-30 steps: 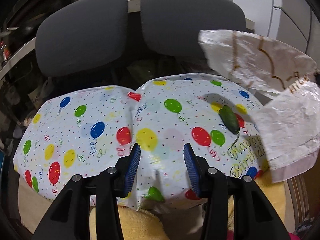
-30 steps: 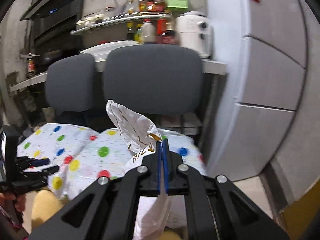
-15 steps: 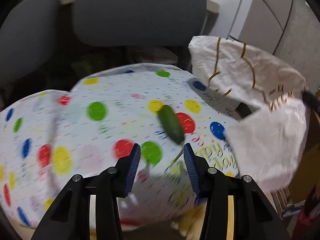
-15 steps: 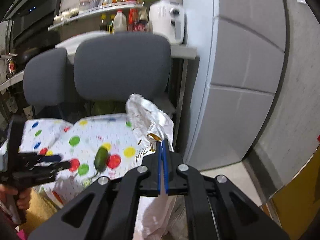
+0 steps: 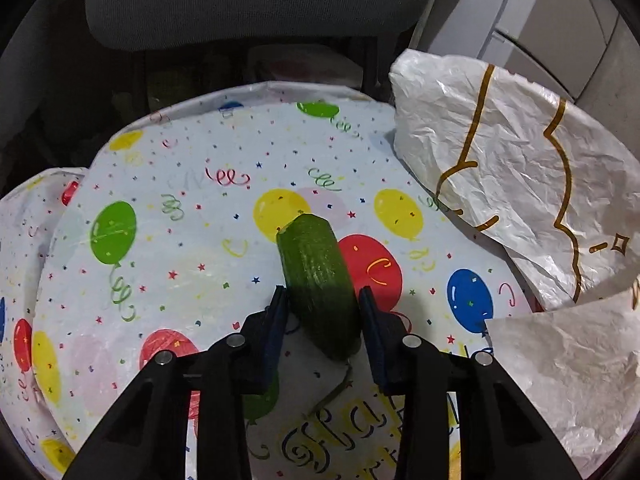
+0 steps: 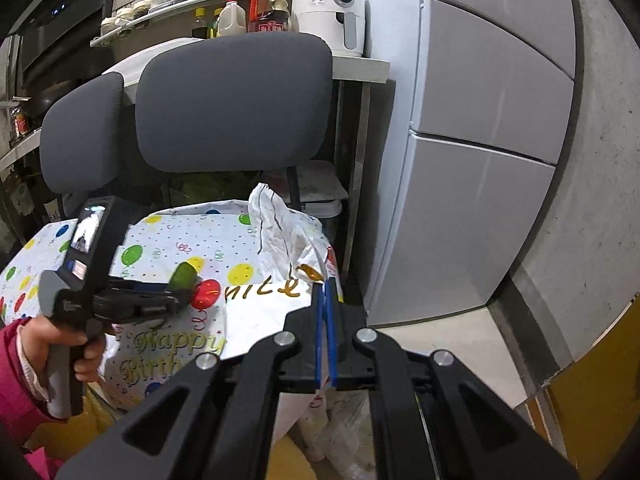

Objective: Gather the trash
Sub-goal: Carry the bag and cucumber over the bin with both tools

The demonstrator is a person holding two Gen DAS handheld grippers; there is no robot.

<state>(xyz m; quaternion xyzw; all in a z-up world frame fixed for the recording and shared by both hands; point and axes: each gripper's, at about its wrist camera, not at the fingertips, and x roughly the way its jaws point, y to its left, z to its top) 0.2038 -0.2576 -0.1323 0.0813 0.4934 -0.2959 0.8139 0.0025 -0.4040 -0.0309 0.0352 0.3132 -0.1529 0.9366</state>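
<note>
A green cucumber piece [image 5: 316, 280] lies on a balloon-print birthday cloth [image 5: 180, 208]. My left gripper [image 5: 322, 304] is open, its fingers on either side of the cucumber's near half; contact with the pads is unclear. In the right wrist view the left gripper [image 6: 182, 294] shows with the cucumber [image 6: 182, 276] at its tips. My right gripper [image 6: 326, 292] is shut on the edge of a white plastic bag with gold print [image 6: 280, 280], holding it up at the cloth's right side. The bag [image 5: 520, 184] hangs open to the right of the cucumber.
Two grey chair backs [image 6: 232, 100] stand behind the cloth. A grey fridge [image 6: 480, 140] is close on the right. A shelf with bottles [image 6: 240, 12] and a white air fryer [image 6: 328, 12] sits behind. Bagged cups [image 6: 340, 432] lie on the floor below.
My left gripper has moved forward and right across the cloth until its fingers straddle the cucumber. The right gripper still holds the bag and has shifted right, closer to the fridge.
</note>
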